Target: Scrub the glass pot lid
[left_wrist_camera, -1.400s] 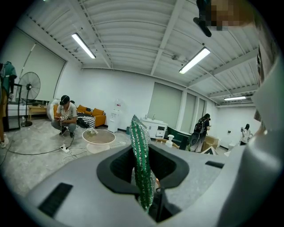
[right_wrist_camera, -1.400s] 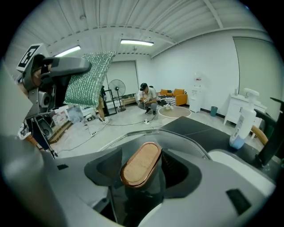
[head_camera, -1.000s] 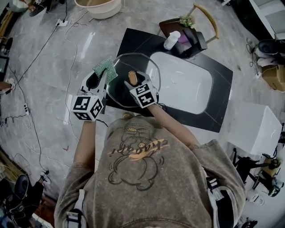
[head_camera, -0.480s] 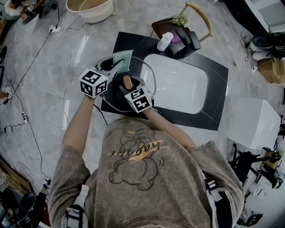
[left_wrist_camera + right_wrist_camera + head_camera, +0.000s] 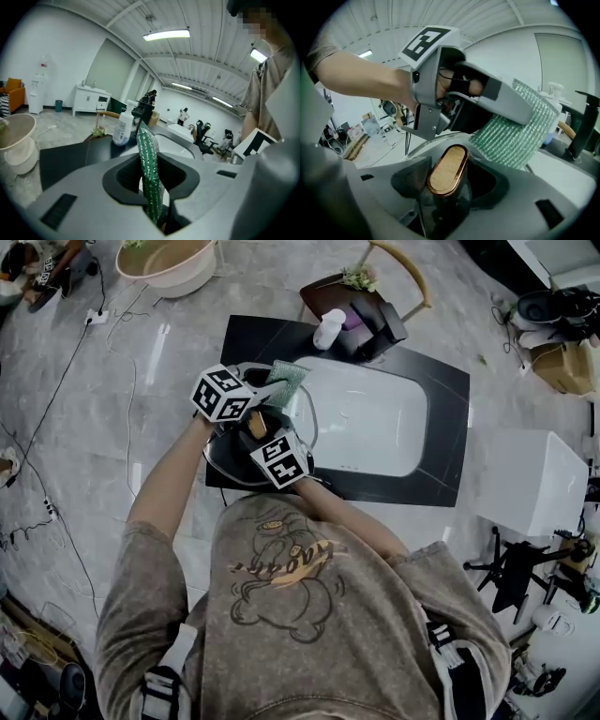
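Note:
In the head view the glass pot lid (image 5: 307, 424) hangs tilted over the left end of the black counter (image 5: 441, 390). Its wooden knob (image 5: 256, 425) sits between the jaws of my right gripper (image 5: 260, 430), which are closing on it. The right gripper view shows the same knob (image 5: 447, 169) gripped in my right gripper (image 5: 446, 190), with the lid's rim (image 5: 423, 146) curving behind. My left gripper (image 5: 270, 381) is shut on a green scrub sponge (image 5: 287, 381), held at the lid's far edge. That sponge (image 5: 149, 173) stands edge-on in my left gripper (image 5: 152, 199).
A white sink basin (image 5: 375, 418) is set in the counter to the right of the lid. A soap bottle (image 5: 329, 329) and dark items stand at the counter's back. A beige tub (image 5: 169, 263), cables and a white box (image 5: 539, 479) are on the floor around.
My left gripper has swept the sponge from the lid's left side across to its far right edge. The right gripper still holds the knob; the lid has shifted little.

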